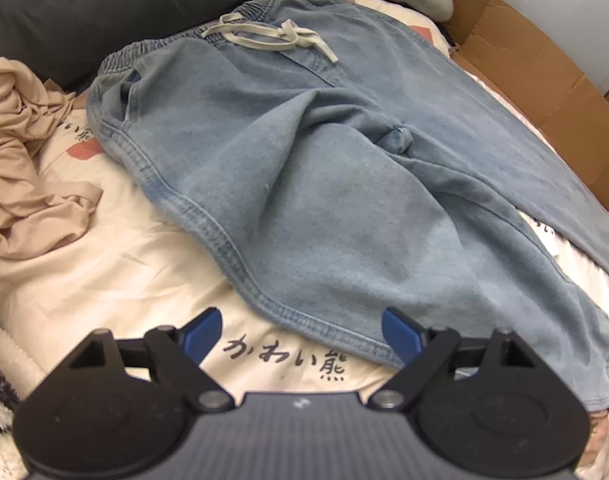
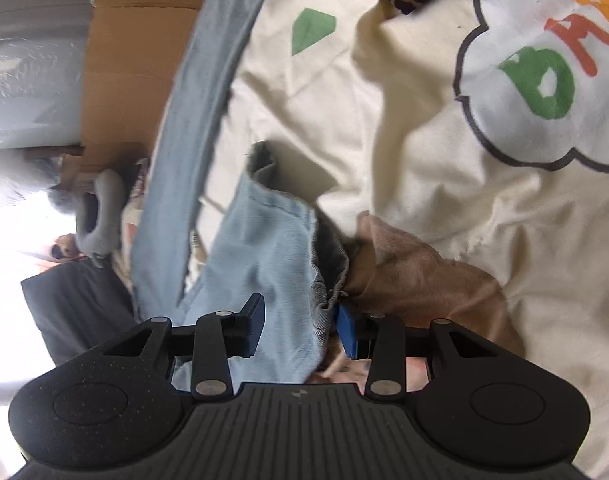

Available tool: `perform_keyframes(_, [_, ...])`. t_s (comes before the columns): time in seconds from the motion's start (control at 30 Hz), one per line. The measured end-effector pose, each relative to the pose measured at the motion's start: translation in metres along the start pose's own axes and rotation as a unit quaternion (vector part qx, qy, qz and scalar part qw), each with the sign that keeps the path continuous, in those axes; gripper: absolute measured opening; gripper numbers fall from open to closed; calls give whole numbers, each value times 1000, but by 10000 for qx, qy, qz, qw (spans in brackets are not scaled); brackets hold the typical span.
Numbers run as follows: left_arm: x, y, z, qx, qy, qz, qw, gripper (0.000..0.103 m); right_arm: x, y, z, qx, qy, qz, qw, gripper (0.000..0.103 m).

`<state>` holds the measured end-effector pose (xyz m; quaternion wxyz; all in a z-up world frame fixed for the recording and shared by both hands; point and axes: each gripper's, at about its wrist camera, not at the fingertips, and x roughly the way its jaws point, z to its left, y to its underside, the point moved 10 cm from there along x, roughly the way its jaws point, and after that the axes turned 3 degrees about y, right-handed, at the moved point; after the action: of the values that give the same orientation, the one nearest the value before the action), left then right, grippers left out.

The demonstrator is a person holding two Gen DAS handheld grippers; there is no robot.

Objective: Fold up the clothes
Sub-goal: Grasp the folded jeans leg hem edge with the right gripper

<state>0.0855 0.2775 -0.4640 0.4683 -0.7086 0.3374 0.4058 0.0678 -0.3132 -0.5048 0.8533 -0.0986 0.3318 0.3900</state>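
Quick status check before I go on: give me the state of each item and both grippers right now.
Jeans: spread out on the bed, not yet folded, drawstring tied.
Jeans leg end: lying between the right gripper's fingers.
Left gripper: open, empty, hovering at the jeans' side seam.
Right gripper: open around the leg end, not clamped.
Beige garment: crumpled in a heap beside the jeans.
Bedsheet: wrinkled.

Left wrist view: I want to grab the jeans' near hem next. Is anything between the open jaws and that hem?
Nothing visible. The left gripper hangs open just short of the jeans, with only printed bedsheet between.
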Motion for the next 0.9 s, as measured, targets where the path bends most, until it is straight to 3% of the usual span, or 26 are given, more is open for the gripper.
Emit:
perform_keyframes(0.27, [7, 5, 7, -103, -19, 52, 9999, 88, 27, -8, -4, 37, 121, 76, 9999, 41])
perform_keyframes(0.4, [9, 1, 18, -436, -37, -39, 9990, 86, 36, -11, 2, -139, 279, 153, 9994, 10])
perform_keyframes(0.53, [9, -6, 26, -676, -39, -189, 9975, 85, 29, -11, 17, -626, 426, 181, 9970, 9])
perform_keyframes(0.8, [18, -25, 43, -1011, -20, -478, 9937, 81, 6, -3, 33, -924, 814, 149, 9923, 9])
perform_keyframes(0.9, [19, -34, 54, -1119, -24, -595, 9919, 75, -9, -1, 37, -1054, 896, 92, 9903, 9])
